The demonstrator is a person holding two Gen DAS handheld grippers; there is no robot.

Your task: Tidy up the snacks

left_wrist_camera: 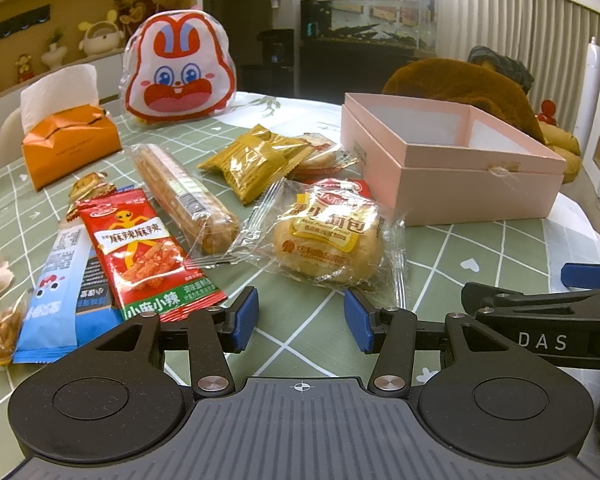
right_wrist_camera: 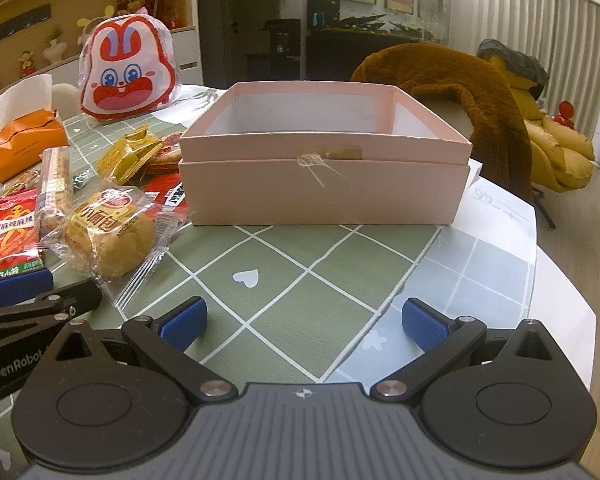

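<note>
The left gripper [left_wrist_camera: 301, 316] hovers low over the green checked tablecloth [left_wrist_camera: 480, 248] with its blue-padded fingers [left_wrist_camera: 246, 314] spread apart and nothing between them. Just ahead of it lies a small bread bun in clear wrap [left_wrist_camera: 327, 240], its crimped edge close to the right-hand pad. To the left of the bun a long clear pack of biscuit sticks [left_wrist_camera: 186, 196] lies at an angle, and beside that a red spicy-strip packet [left_wrist_camera: 144, 256] rests partly on a blue and white packet [left_wrist_camera: 56, 292]. Behind the bun sit two yellow packets [left_wrist_camera: 256, 160], overlapping a round cake in clear wrap [left_wrist_camera: 318, 152].

The right gripper [right_wrist_camera: 303, 320] also hangs above the cloth, its jaws wide and holding nothing. Straight ahead of it stands the open pink box [right_wrist_camera: 324, 196], set in its own lid, with a bit of twine on the front wall; what can be seen of its inside shows only white walls. The snacks all lie on the table left of the box, the bun nearest it.

Farther back stand an orange tissue pack [left_wrist_camera: 70, 148] and a rabbit-faced bag [left_wrist_camera: 180, 68]; a brown fleece [right_wrist_camera: 460, 88] drapes behind the box
</note>
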